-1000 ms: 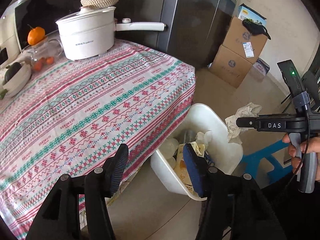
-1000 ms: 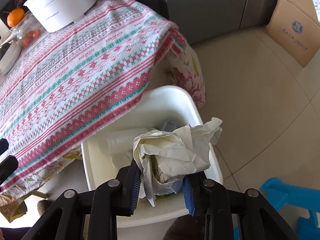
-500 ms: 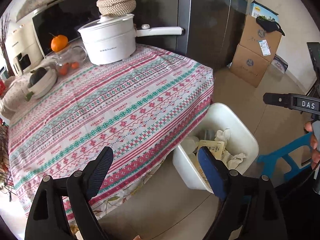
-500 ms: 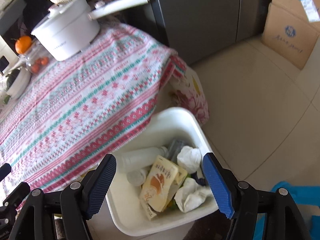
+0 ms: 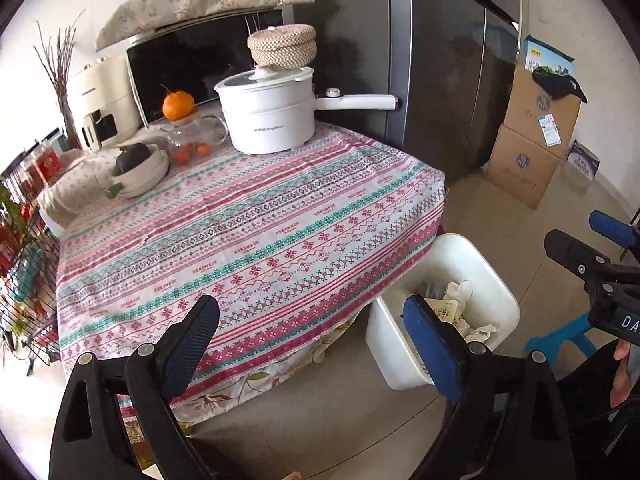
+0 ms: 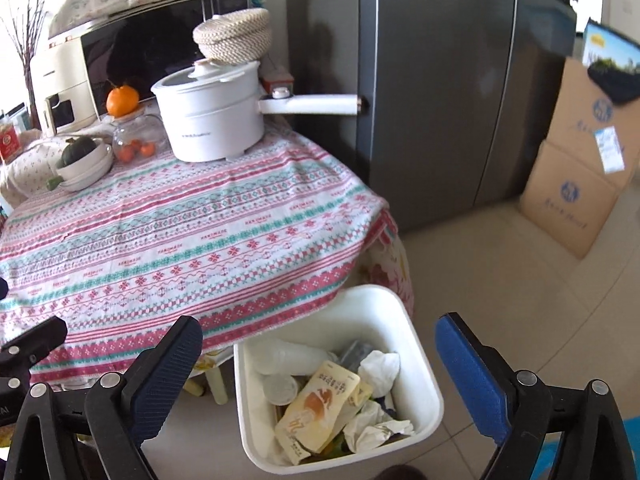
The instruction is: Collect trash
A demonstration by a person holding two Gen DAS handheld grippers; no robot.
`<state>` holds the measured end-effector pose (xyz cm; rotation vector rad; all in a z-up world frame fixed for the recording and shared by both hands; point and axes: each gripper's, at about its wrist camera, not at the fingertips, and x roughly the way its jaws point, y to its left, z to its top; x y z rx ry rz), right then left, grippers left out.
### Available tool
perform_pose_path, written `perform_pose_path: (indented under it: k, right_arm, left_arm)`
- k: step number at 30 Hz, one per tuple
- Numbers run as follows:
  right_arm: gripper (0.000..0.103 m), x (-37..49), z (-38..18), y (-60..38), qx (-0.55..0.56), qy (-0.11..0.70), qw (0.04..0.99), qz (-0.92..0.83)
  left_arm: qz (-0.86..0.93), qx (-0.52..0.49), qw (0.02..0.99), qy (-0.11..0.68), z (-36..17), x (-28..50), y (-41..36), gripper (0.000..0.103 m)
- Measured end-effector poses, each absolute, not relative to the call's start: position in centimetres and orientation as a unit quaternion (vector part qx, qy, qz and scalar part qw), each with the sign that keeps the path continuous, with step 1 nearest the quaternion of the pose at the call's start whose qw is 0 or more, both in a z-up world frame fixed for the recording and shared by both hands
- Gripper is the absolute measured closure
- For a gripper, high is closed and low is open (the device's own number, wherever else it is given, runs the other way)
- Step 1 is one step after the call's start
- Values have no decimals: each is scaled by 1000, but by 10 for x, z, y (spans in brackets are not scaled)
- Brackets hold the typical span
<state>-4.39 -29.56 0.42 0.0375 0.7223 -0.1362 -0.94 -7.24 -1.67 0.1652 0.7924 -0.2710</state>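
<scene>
Two grippers: both empty, jaws opening wide.
Left gripper (image 5: 310, 334): black fingers with blue pads, nothing between them; held beside the bin, above the table edge.
Right gripper (image 6: 320, 352): same build, nothing between its pads; directly above the bin.
Bin: white rectangular plastic trash bin (image 6: 416, 344) on the floor.
Trash: yellow snack packet (image 6: 320, 404), crumpled white paper (image 6: 376, 428) and clear plastic bottle (image 6: 292, 356), all inside the bin.
Table: striped pink-and-green tablecloth (image 6: 192, 240), touching the bin.

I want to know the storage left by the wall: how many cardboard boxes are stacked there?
2 cardboard boxes: the lower box sits on the floor beside the grey fridge, the upper box is stacked on it. More may be hidden behind them.
</scene>
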Motion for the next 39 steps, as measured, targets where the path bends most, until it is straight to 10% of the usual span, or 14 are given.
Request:
perform_pose_path:
  k: [39]
  right_arm:
    - [3,-47,4,-290,10,342,937,-71]
  left_arm:
    - [-147,64,915,371,-10,-23,-76,8]
